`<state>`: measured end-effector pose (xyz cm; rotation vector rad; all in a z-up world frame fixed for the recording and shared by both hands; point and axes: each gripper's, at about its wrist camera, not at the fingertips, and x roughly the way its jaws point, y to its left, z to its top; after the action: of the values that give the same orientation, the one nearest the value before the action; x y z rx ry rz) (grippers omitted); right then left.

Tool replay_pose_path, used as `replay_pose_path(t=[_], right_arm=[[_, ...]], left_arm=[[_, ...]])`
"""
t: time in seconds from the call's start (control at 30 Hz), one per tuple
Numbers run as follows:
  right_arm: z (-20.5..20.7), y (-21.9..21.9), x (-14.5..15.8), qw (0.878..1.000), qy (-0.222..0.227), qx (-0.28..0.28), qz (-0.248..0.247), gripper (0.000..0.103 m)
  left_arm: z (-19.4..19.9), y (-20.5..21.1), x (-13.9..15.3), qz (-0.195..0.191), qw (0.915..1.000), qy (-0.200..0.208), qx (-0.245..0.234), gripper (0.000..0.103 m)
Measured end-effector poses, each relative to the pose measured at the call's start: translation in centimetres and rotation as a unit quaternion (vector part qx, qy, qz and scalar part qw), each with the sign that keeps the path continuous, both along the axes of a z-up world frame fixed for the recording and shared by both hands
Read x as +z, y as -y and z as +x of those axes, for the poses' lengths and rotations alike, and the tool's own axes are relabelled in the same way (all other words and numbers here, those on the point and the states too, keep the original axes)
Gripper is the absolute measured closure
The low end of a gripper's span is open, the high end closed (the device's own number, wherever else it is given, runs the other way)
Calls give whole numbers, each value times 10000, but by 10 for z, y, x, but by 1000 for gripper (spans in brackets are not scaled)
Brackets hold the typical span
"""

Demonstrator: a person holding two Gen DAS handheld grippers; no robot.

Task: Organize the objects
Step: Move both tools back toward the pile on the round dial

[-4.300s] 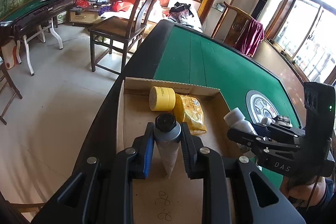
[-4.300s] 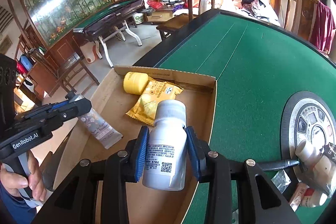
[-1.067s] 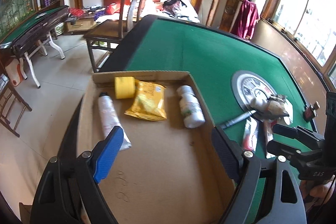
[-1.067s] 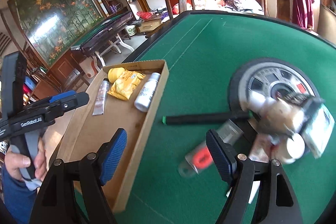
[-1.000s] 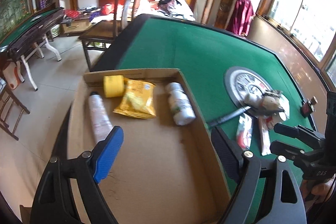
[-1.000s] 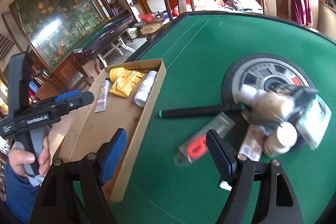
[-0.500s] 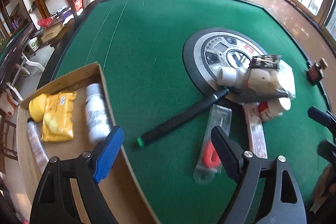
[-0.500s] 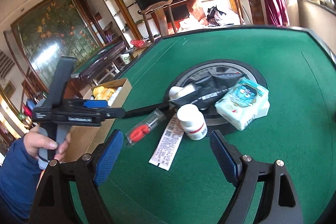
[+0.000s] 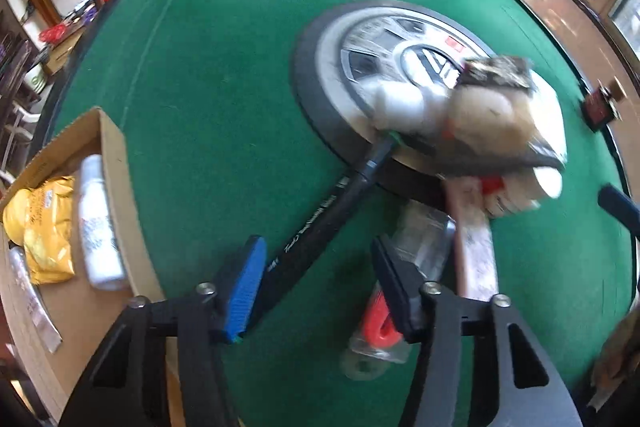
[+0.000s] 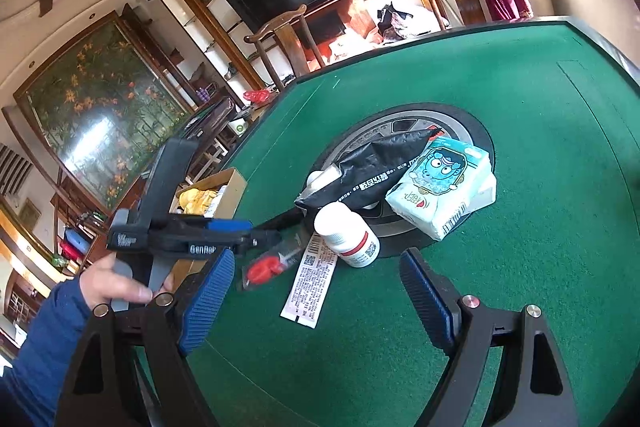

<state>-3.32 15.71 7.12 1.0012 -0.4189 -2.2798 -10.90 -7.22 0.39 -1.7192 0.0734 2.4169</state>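
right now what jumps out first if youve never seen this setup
The jumble of small goods heaped on the round console mid-table: a tissue pack with a blue cartoon face, a black pouch, a white bottle just in front. At the table's left edge, a cardboard box already holds a yellow packet.

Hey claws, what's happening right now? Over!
Left claw open over black pen. Right claw open, empty, near white bottle. Box holds three things. Nothing blocking.
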Motion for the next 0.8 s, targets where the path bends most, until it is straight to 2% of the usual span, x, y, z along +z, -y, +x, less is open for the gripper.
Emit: replay_pose_path(t=[0.03,0.1,0.27,0.37,0.43,0.47,0.5,0.53,0.6,0.8], right_arm=[[0,-1,0,10000,-9,-12,13,15],[0,0,-1,10000,3,26,-1,14],[-1,4,-4,9998,24,103,152,16],[2,11,-3,9993,-17,199,309,17],[3,19,-6,9984,1,346,448,18],[4,23,-8,9978,28,415,516,20],[5,27,-11,9973,50,478,558,24],[5,32,-13,9963,56,575,632,27],[9,45,-18,9935,49,732,871,44],[12,79,-35,9844,151,954,1472,46]], left_arm=[[6,-5,1,175,9998,36,-63,62],[15,-16,1,330,9991,66,-239,67],[17,-25,0,39,9999,-78,-97,68],[20,-30,-2,-288,9990,-352,41,71],[23,-30,-2,-239,9982,-517,212,73],[27,-27,-1,-210,9976,-589,287,76],[31,-25,-1,-236,9964,-708,409,87],[35,-22,-1,-231,9955,-775,498,89],[45,-10,-1,-175,9934,-894,703,89],[49,1,-1,33,9913,-962,903,89]])
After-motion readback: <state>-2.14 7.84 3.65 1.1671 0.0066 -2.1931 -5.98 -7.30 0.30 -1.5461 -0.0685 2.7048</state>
